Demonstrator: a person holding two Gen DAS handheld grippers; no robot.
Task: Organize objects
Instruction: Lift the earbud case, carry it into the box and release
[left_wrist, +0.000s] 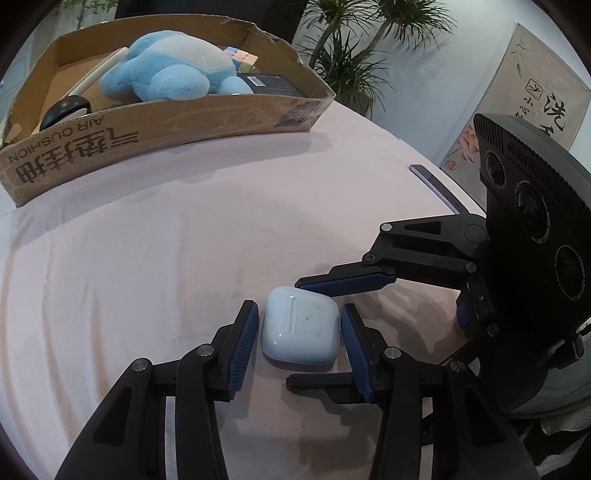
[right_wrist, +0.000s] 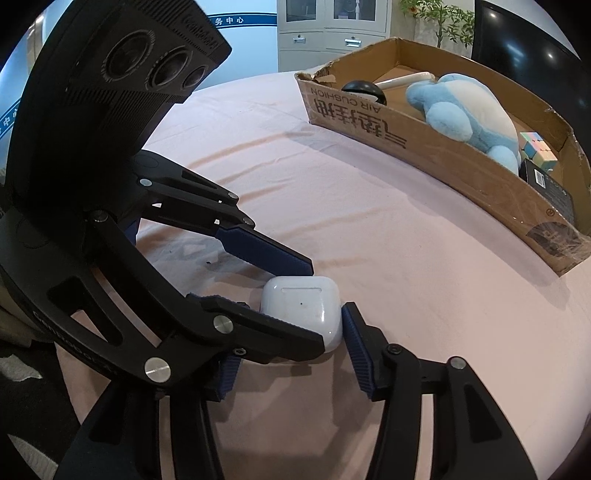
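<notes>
A white earbud case (left_wrist: 300, 326) lies on the pink tablecloth; it also shows in the right wrist view (right_wrist: 303, 306). My left gripper (left_wrist: 297, 314) is open, its blue pads on either side of the case with small gaps. My right gripper (right_wrist: 291, 321) is open too and straddles the same case from the right side; in the left wrist view its fingers (left_wrist: 345, 284) reach in beyond and under the case. A cardboard box (left_wrist: 155, 122) at the back holds a blue plush toy (left_wrist: 170, 70), a pastel cube (left_wrist: 242, 57), a dark packet and a black round object.
The box (right_wrist: 424, 147) stands on the far part of the table. A thin flat purple-edged object (left_wrist: 437, 188) lies at the table's right edge. Potted plants (left_wrist: 351, 62) and a scroll stand behind; cabinets (right_wrist: 332, 33) show in the right wrist view.
</notes>
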